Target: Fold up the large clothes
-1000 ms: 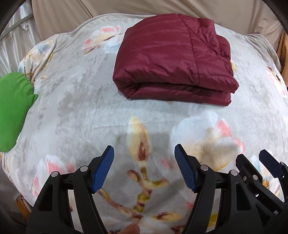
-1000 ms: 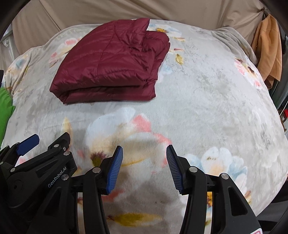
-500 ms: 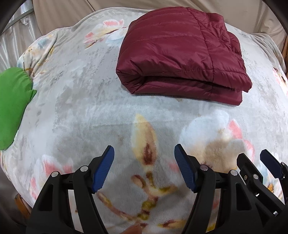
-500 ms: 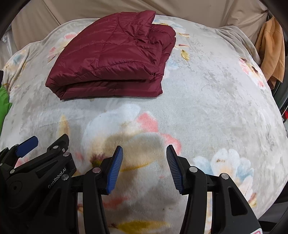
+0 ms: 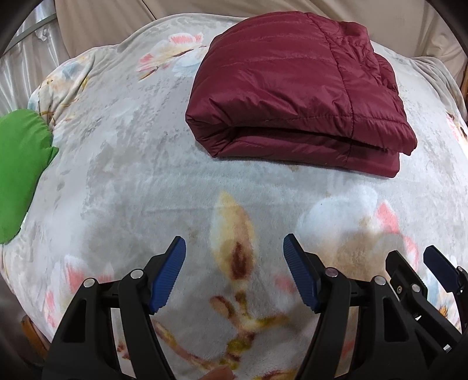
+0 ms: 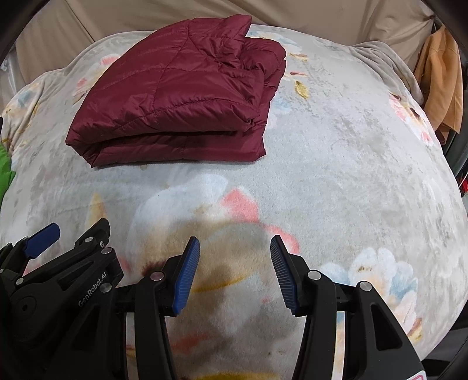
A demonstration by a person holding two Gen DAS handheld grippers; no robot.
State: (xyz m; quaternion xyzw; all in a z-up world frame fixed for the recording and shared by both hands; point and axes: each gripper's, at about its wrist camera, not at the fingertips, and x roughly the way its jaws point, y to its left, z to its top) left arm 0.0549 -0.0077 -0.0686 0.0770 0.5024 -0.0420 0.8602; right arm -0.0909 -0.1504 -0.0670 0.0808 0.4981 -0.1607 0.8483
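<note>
On the floral fleece bed blanket (image 5: 122,163), the folded maroon quilted puffer jacket (image 5: 295,96) is lying ahead, long axis left-right; I'm holding the left hand-held gripper (image 5: 234,274) and right hand-held gripper (image 6: 235,274) spread, empty.

You are in a home, a bedroom by the look of it: under your left claw (image 5: 234,277) spreads a bed covered by a plush floral blanket (image 5: 122,175). Beyond it hangs beige cloth (image 6: 146,17). Right of your right claw (image 6: 235,274), an orange garment (image 6: 441,84) hangs at the bed's edge.
</note>
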